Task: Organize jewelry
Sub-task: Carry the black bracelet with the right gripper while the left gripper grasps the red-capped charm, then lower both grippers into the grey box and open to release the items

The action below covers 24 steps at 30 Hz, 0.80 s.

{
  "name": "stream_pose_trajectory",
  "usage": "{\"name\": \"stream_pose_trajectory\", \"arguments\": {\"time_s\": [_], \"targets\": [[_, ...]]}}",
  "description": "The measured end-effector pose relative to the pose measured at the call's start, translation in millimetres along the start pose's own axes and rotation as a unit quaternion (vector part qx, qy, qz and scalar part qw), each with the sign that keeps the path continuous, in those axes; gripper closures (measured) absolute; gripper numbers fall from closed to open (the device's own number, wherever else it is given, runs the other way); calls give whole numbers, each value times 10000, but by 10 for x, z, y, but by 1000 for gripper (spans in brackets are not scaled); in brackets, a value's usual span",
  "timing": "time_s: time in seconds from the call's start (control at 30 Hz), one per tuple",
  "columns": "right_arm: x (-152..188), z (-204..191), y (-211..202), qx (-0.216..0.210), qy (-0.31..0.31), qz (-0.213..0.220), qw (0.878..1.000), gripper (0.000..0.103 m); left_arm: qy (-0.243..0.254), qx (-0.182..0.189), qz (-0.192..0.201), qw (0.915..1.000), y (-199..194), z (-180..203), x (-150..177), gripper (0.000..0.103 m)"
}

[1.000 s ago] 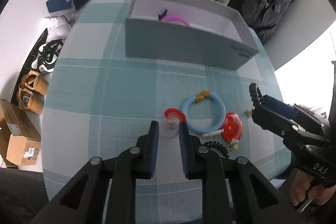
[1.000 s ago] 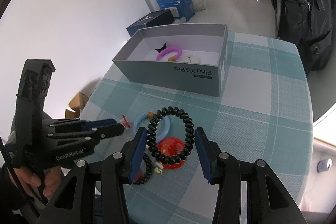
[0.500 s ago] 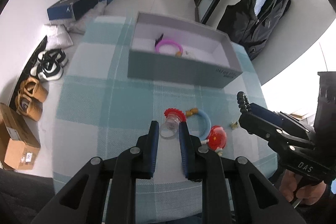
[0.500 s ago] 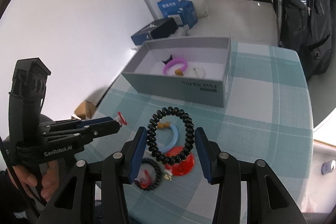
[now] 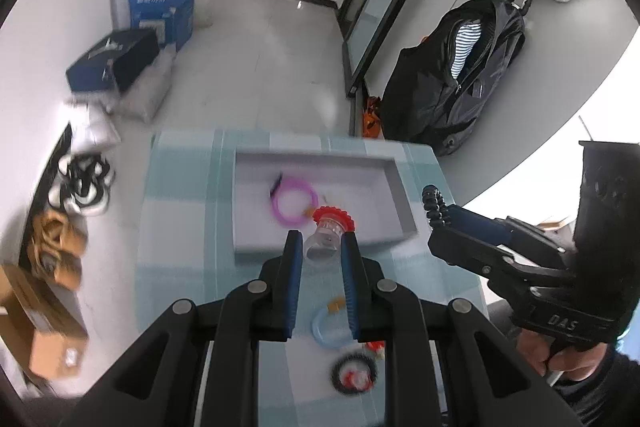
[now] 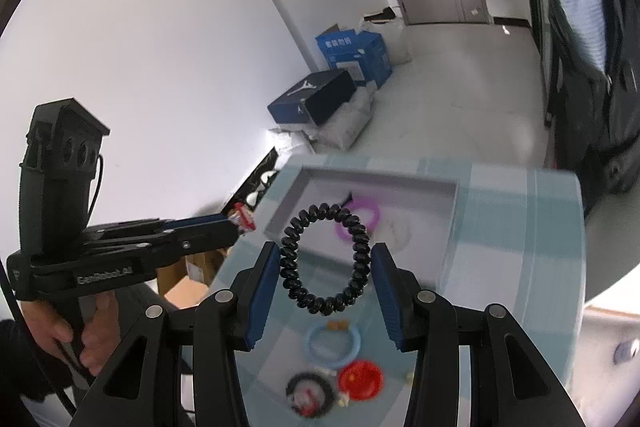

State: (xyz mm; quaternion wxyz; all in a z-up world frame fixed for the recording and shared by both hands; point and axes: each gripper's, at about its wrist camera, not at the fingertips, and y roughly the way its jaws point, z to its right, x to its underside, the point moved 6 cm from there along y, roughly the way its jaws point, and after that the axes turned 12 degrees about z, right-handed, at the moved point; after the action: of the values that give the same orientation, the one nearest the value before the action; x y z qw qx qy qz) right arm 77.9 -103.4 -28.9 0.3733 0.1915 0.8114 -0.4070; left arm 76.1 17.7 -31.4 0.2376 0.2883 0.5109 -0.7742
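My left gripper (image 5: 320, 247) is shut on a clear ring with a red toothed top (image 5: 327, 233) and holds it high above the table, over the near wall of the grey box (image 5: 394, 179). My right gripper (image 6: 324, 259) is shut on a black coil bracelet (image 6: 324, 259), also held high; it shows at the right of the left wrist view (image 5: 434, 201). A pink ring (image 5: 294, 203) and a white piece (image 6: 396, 229) lie in the box. On the checked cloth below lie a blue ring (image 6: 334, 343), a red disc (image 6: 360, 379) and a second black coil (image 6: 310, 391).
The small table (image 5: 180, 227) has a teal checked cloth. Blue boxes (image 5: 160, 11), shoes (image 5: 82, 183) and cardboard boxes (image 5: 44, 331) sit on the floor to the left. A black backpack (image 5: 460, 79) leans beyond the table's far right.
Both grippers have risen well above the table with their items and moved forward toward the box. The table and box now look smaller and lower in both views.
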Motion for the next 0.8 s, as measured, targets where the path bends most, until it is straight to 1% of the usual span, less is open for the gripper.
{"name": "stream_pose_trajectory", "arguments": {"time_s": [0.07,0.2,0.33,0.43,0.47,0.53,0.63,0.8], "targets": [[-138,-10,58,-10,-127,-3,9999,58,32,61,-58,10000,79,-16,-90,88],[-360,2,259,44,-355,-81,9993,58,-107,305,-223,9992,248,3,-228,88],[-472,89,480,139,-536,-189,9983,58,-56,290,-279,9992,460,-17,-316,88],[-437,228,657,242,-560,-360,9975,58,-125,289,-439,9985,631,-70,-268,88],[-407,268,671,252,-546,-404,9974,58,-115,225,-489,9985,703,-99,-236,88],[-342,347,740,278,-504,-508,9970,58,-171,255,-572,9979,792,-137,-194,88],[-229,452,819,271,-392,-642,9968,58,-174,228,-719,9970,890,-174,-150,88],[-102,554,881,308,-339,-822,9956,58,-75,183,-808,9965,982,-154,-103,88]]}}
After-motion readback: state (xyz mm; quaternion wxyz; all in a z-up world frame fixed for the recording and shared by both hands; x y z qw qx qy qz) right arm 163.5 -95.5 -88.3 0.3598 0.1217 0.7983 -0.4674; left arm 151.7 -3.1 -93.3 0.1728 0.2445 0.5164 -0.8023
